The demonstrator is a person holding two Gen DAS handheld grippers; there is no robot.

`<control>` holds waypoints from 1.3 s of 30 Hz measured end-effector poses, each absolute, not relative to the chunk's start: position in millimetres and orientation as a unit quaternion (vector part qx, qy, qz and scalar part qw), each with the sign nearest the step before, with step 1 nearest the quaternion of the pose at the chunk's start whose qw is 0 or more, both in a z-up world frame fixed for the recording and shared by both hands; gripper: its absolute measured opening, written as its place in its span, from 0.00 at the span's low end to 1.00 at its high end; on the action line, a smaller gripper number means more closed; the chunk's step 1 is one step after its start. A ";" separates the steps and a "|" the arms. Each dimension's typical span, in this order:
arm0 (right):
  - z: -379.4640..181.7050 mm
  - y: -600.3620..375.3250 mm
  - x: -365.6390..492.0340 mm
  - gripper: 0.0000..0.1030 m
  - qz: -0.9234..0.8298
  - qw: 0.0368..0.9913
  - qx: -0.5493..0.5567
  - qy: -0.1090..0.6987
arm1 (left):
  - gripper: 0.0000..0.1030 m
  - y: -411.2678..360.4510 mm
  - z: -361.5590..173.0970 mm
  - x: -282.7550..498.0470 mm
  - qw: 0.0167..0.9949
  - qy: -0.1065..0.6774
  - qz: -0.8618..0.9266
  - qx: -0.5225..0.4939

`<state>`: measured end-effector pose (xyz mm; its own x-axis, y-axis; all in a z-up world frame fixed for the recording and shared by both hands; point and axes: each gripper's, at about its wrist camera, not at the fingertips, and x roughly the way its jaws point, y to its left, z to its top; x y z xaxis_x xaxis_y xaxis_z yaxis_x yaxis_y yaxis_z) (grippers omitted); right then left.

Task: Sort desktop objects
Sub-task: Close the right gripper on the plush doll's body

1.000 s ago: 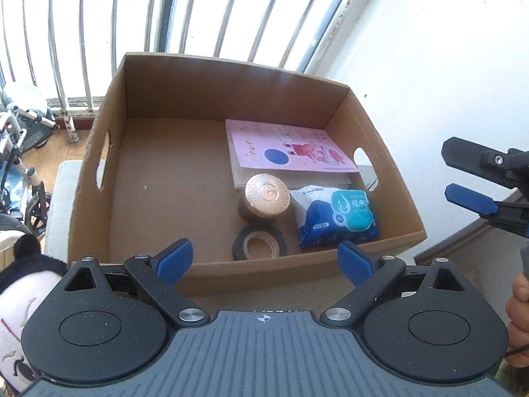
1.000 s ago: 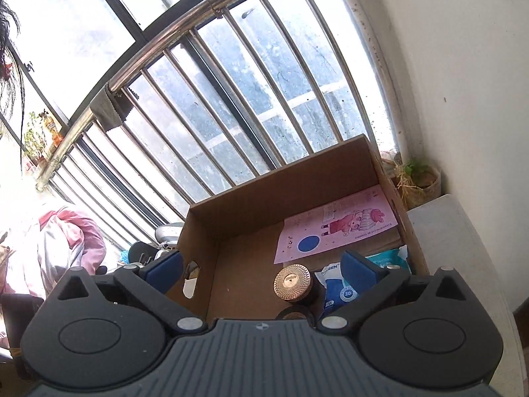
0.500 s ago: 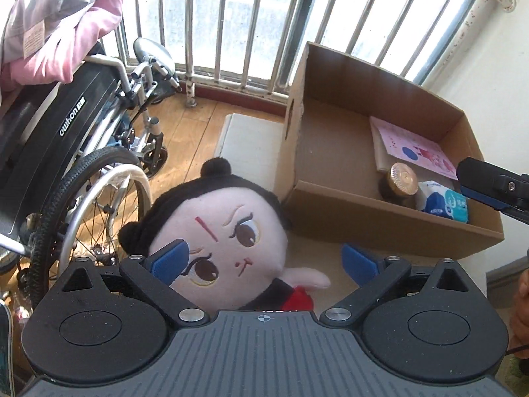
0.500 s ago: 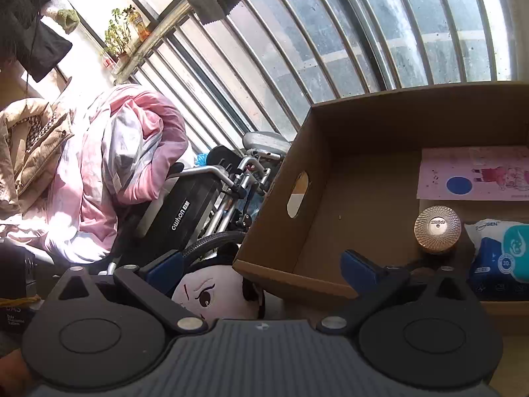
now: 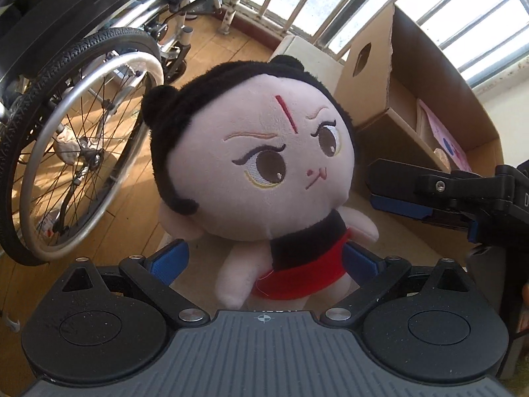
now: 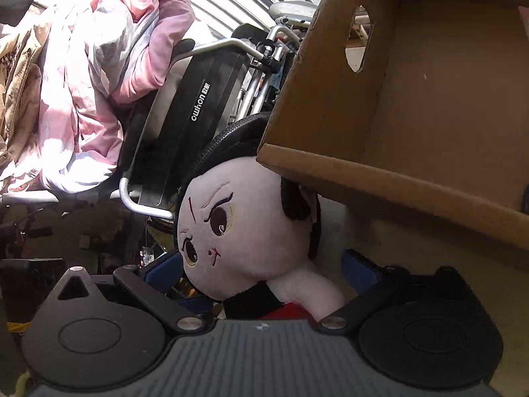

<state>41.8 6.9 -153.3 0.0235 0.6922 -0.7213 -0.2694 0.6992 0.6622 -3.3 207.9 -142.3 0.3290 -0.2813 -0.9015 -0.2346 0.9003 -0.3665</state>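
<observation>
Doll (image 5: 264, 162): one plush figure with black hair, a pink face and a red skirt, filling the centre of the left wrist view and the lower centre of the right wrist view (image 6: 244, 231). It stands on the pale bench (image 5: 396, 235), just left of the box. The left tool (image 5: 266, 259) sits at the lower centre, its two blue fingers spread apart either side of the doll's skirt and legs; whether they touch the fabric I cannot tell. The right tool (image 6: 261, 268) has its fingers spread too, with the doll's neck and arm between them. Seen from the left wrist, the right tool (image 5: 401, 206) reaches in from the right edge, close to the doll's outstretched arm.

One cardboard box (image 5: 429, 76) stands at upper right, open-topped, with an oval handle hole; a pink card (image 5: 443, 139) lies inside. In the right wrist view the box's corner (image 6: 380, 106) overhangs the doll's head.

One wheelchair (image 5: 82, 99) fills the upper left, on a wooden floor (image 5: 132, 172). A pink quilt (image 6: 99, 66) is heaped at upper left of the right wrist view.
</observation>
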 end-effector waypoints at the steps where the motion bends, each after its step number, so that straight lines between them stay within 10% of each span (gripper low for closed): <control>1: -158.6 9.1 43.9 1.00 0.344 0.686 0.180 0.615 | 0.97 205.6 -146.0 -1.9 0.780 0.585 -0.018 -0.222; 39: -166.0 -94.0 -45.2 1.00 0.317 0.609 0.255 0.681 | 0.96 102.5 -144.4 -91.1 0.764 0.603 -0.200 -0.112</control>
<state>-45.2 -94.0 -166.0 -0.1284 0.7330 -0.6680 -0.0390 0.6693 0.7419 -91.1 102.5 -144.4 0.1922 -0.4410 -0.8767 0.1713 0.8947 -0.4125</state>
